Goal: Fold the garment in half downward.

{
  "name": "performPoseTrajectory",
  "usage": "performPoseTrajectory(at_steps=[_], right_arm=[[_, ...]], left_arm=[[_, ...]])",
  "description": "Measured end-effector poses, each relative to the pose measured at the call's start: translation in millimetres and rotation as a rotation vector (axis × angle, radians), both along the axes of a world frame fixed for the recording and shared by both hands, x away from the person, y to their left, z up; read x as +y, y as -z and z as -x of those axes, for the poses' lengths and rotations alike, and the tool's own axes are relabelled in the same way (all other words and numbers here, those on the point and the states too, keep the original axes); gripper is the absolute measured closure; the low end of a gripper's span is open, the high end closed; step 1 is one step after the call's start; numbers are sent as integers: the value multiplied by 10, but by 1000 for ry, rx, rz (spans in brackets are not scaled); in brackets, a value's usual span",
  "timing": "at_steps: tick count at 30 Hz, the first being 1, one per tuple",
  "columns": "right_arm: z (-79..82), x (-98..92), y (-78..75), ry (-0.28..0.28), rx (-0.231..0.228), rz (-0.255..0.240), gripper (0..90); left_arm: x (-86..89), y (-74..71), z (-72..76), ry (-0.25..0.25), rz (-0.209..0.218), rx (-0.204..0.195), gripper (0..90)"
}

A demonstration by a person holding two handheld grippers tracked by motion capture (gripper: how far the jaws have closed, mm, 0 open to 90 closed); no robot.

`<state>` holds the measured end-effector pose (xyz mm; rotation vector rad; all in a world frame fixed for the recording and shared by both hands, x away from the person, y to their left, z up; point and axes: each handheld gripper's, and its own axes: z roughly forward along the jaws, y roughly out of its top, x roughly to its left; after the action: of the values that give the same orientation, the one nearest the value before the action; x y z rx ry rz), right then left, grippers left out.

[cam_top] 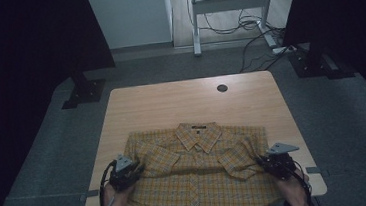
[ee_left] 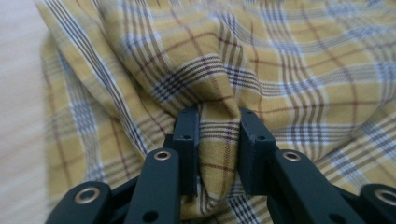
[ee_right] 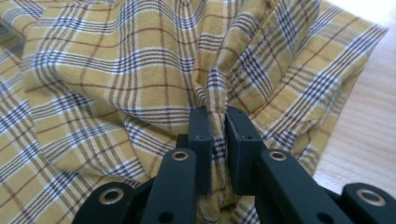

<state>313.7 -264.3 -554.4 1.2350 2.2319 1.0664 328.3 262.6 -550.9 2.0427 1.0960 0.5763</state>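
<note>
Two pinches are set, one at each side of the shirt (cam_top: 199, 169). My left gripper (ee_left: 218, 140) is clamped on a raised ridge of plaid cloth that bunches up between its jaws and fans out ahead of them, with bare table showing off to its left. My right gripper (ee_right: 218, 140) is clenched on a thinner pleat, the fabric spilling forward and the wood lying to its right.

Seen from above, the shirt lies face up between the two grippers, collar on the far side, sleeves already folded in over the chest, hem at the near edge of the table (cam_top: 161, 102).

To do this fold well, I judge both sides should rise together and level, so the cloth stays taut between the grippers and no slack gathers in the middle. The left pinch holds more layers than the right, so I would watch the right for slipping.

Beyond the shirt the light wooden top is bare except for a dark round cable hole (cam_top: 222, 87). Farther off there is grey carpet, a white desk frame (cam_top: 227, 3) with loose cables (cam_top: 249, 27), and dark panels on both sides.
</note>
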Motion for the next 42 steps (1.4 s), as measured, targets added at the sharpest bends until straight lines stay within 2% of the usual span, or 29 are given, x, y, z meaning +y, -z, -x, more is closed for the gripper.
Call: performPoseTrajectory(at_steps=[3,4,6,9,12,17,20,25,29,31,32,35,36,37,38,39,42], right_arm=[[-8,-10,8,-1,8,-12,798],[-6,-13,0,-2,11,-16,762],[-6,-27,-23,-12,13,-48,641],[-25,-34,-80,3,-9,-64,527],[-77,-29,-134,9,-20,-77,461],[-243,-15,-205,35,-31,-105,407],[-381,-1,-238,50,-22,-121,387],[-619,-3,-274,88,-13,-150,374],[-797,-12,-254,111,30,-174,417],[-876,-2,-228,110,60,-172,521],[-903,8,-218,112,75,-161,584],[-938,32,-203,103,98,-144,750],[-938,32,-203,103,98,-144,750],[-931,39,-208,96,94,-141,788],[-883,51,-248,91,65,-138,813],[-862,50,-269,88,49,-141,815],[-766,41,-381,76,-12,-148,822]], left_arm=[[23,-30,-18,-10,12,17,675],[35,-47,-25,-17,26,28,624],[63,-92,-49,-18,82,57,488],[82,-208,-83,-28,113,41,400],[92,-335,-157,-38,127,31,353],[107,-418,-459,-86,133,58,329],[114,-375,-706,-111,145,103,327],[74,-266,-965,-122,145,163,338],[48,-231,-1027,-118,143,170,385],[31,-228,-1031,-118,133,168,459],[12,-234,-1009,-119,111,157,514],[9,-243,-959,-102,96,144,658],[9,-243,-959,-102,96,144,699],[17,-255,-932,-100,83,125,699],[28,-270,-909,-101,88,107,756],[56,-312,-864,-101,115,71,764],[87,-406,-780,-93,148,8,818]])
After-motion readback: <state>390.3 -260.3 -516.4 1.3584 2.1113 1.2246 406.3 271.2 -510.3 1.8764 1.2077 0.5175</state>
